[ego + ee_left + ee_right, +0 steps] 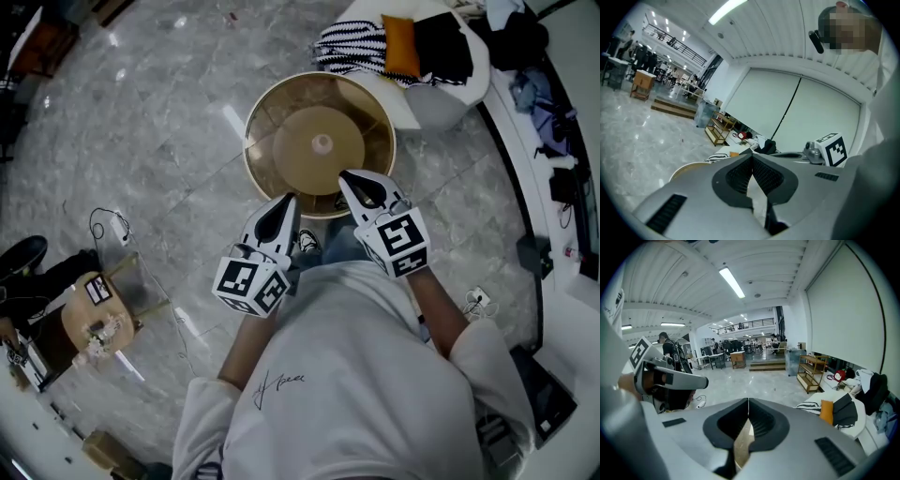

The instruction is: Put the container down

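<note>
A round tan container [259, 124] with a domed middle and a small knob stands on the marble floor right in front of me. Both grippers hover over its near rim, held apart from it. My left gripper [287, 201] points at the rim's near left, jaws shut with nothing between them. My right gripper [346, 177] reaches slightly over the near right edge, also shut and empty. In the left gripper view the closed tips [752, 155] meet above the container's rim [687, 168]. In the right gripper view the tips [748, 401] touch, and tan surface [740, 442] shows below.
A white seat [441, 98] piled with a striped cloth, an orange cushion and dark clothes stands just behind the container on the right. A small wooden stool [92, 321] and cables [114, 225] lie to the left. A white counter runs along the right.
</note>
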`<state>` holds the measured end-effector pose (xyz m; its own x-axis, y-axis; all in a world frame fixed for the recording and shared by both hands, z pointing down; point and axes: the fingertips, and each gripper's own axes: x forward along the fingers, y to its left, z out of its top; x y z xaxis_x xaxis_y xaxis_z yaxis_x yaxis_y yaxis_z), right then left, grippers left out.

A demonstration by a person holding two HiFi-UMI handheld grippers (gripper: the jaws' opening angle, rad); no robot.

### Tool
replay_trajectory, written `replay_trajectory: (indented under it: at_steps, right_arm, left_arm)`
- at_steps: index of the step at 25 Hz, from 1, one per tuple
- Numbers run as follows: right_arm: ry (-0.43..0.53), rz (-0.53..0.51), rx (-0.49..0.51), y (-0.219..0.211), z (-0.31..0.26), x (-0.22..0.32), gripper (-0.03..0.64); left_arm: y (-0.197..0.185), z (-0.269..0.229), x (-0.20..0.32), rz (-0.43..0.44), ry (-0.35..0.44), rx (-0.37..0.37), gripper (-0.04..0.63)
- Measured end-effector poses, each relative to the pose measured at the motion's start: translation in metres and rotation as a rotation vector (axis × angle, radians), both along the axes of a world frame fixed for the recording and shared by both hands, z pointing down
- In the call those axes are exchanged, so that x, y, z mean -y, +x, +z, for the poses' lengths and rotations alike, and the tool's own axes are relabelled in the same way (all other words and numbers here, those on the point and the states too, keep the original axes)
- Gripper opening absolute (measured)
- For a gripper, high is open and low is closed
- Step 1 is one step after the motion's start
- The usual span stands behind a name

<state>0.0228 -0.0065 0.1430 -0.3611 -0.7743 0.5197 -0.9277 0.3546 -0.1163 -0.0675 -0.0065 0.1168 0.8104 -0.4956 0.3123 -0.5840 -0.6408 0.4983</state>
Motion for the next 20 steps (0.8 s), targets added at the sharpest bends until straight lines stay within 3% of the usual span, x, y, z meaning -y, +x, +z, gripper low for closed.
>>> replay_trajectory:
  at_steps: [8, 11, 20]
  right_arm:
    - [0.021, 0.042, 0.005, -0.008, -0.029, -0.018, 0.017]
    - [0.02, 0.066, 0.009, -0.009, -0.037, -0.027, 0.017]
    - [0.036, 0.077, 0.021, -0.012, -0.064, -0.039, 0.017]
  left_arm:
    - [-0.002, -0.021, -0.02, 0.088, 0.048, -0.013, 0.018]
    - [-0.002, -0.027, -0.028, 0.115, 0.081, 0.022, 0.018]
    - [-0.021, -0.053, -0.019, 0.073, 0.178, 0.064, 0.017]
